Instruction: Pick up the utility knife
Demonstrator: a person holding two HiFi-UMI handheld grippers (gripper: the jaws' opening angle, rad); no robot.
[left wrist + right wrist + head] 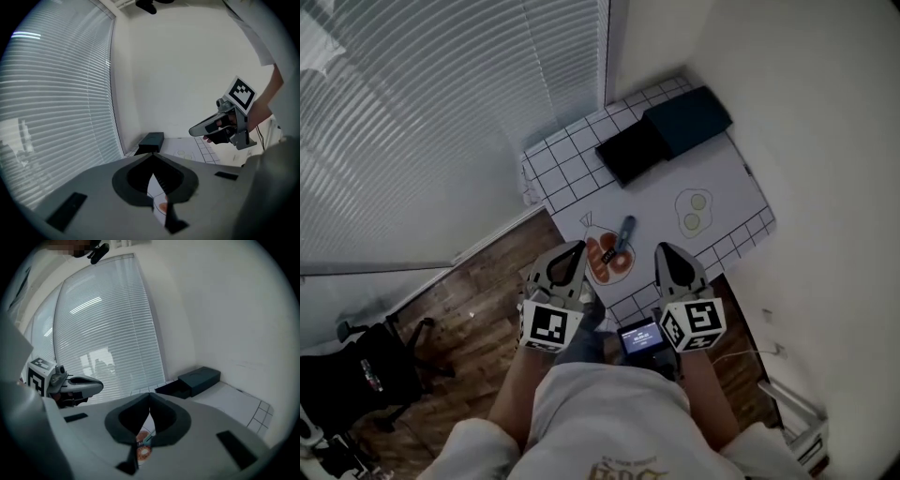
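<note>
While one white surface carries one dark box just beside one open black tray, contents unreadable, one utility knife lies nearer, ahead of the left claw and right claw, both pressed together, empty.

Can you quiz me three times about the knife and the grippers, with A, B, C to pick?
1. Where is the dark utility knife? A in a cup; B on the white gridded tablecloth; C on a shelf.
2. How many grippers show in the head view? A two; B one; C three.
3. The right gripper is: A wide open; B holding the knife; C shut, empty.
Answers: B, it lies on the cloth; A, the left gripper and the right one; C, its jaws meet, nothing between.
</note>
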